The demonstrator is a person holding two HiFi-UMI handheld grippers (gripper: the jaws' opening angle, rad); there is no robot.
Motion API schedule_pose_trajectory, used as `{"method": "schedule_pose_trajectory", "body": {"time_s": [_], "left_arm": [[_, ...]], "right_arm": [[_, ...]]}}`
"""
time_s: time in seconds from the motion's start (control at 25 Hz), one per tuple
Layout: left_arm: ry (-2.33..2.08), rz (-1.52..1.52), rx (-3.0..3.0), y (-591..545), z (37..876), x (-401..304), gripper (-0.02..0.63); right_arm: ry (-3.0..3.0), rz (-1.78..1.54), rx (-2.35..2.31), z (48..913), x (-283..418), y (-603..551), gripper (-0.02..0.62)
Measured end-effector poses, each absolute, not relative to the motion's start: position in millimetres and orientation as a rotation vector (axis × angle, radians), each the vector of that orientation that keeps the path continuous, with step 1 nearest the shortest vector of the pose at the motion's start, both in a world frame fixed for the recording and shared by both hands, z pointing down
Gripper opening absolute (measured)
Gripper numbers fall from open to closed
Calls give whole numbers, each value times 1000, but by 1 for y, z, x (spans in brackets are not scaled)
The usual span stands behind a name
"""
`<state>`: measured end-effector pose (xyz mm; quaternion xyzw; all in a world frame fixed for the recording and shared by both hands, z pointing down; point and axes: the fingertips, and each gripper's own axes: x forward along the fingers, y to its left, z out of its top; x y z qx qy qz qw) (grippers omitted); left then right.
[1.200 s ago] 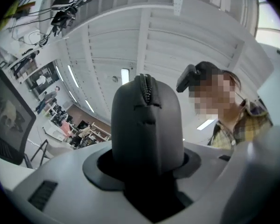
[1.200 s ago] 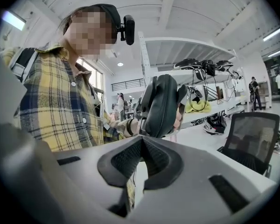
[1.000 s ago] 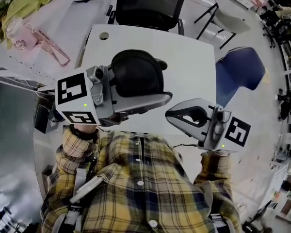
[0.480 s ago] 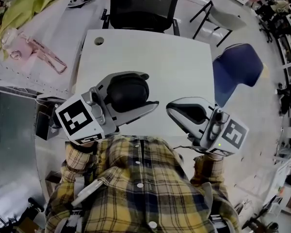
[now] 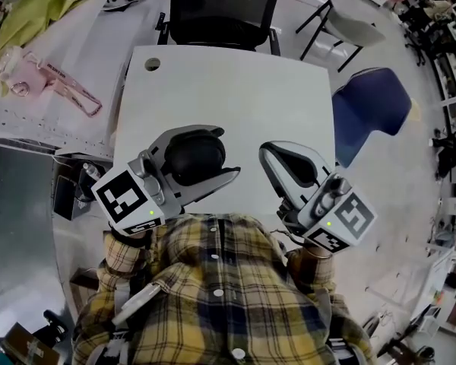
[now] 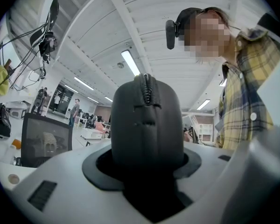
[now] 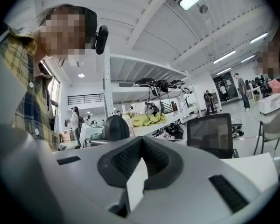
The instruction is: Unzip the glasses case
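The left tongs (image 5: 225, 153) are clamped on the dark, rounded glasses case (image 5: 194, 157), gripping it from both sides, so the hold is secured. In the head view the case sits over the near part of the white tabletop (image 5: 243, 90), close in front of the person's checked shirt; whether it rests on the surface or hangs just above it, I can't tell. In the left gripper view one end of the case faces us, with the zipper (image 6: 146, 90) running up and over its crown. Along that visible stretch the teeth look joined, so by my reading the unzipping hasn't begun. I can't make out the pull for certain. Over on the other side, the right tongs (image 7: 140, 146) are pressed together with nothing between them, only bare tabletop showing past the pads. They sit off to the side of the case with a clear gap between. What's left, I'd judge, is the whole of the real job: find the pull, pinch it with the free tongs, and run it round the seam.
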<state>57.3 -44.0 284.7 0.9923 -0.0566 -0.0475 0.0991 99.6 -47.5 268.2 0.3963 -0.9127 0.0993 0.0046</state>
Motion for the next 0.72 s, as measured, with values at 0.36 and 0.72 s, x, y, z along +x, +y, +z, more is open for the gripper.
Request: {"method": "schedule_pose_trajectory", "body": {"time_s": [0.36,0.72], "left_arm": [[-175,-123,2941,-45,287,58,247],[-167,-123,2945,-46,285,59,247]], "right_arm": [[-2820,301,1282,271,97,-56,-2],[-2820,309,1273,274,94,-59,-2]]}}
